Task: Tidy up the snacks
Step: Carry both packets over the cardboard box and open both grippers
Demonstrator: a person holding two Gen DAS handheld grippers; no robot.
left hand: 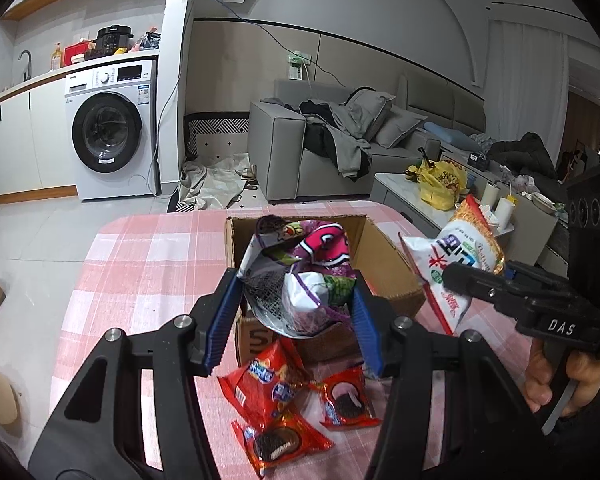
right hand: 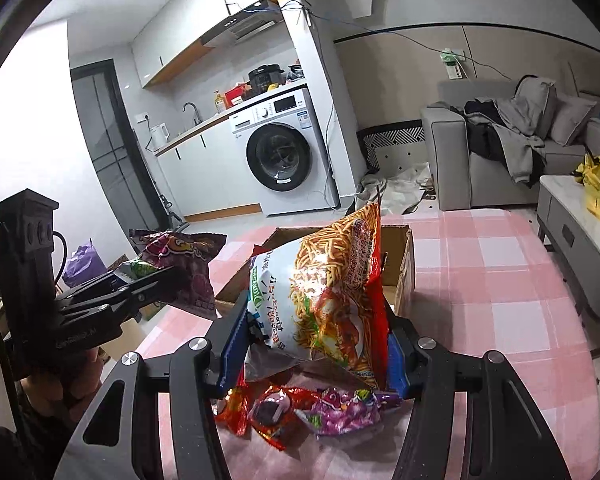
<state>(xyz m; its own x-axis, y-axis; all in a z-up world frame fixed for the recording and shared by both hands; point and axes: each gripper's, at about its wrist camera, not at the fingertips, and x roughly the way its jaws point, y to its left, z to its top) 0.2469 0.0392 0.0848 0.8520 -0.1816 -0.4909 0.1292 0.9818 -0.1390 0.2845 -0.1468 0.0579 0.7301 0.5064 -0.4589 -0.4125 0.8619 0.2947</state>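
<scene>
My left gripper (left hand: 296, 300) is shut on a purple snack bag (left hand: 300, 264) and holds it over the open cardboard box (left hand: 384, 256) on the pink checked table. It also shows in the right wrist view (right hand: 184, 264). My right gripper (right hand: 320, 340) is shut on an orange and white noodle snack bag (right hand: 328, 292), held above the near side of the box (right hand: 400, 264). That bag shows in the left wrist view (left hand: 456, 260) at the box's right. Red cookie packets (left hand: 268, 392) lie on the table in front of the box, with a small purple packet (right hand: 340, 412).
The table (right hand: 500, 280) stands in a living room. A grey sofa (left hand: 340, 140) and a low coffee table with a yellow bag (left hand: 440, 184) are at the right, a washing machine (left hand: 108, 128) at the left.
</scene>
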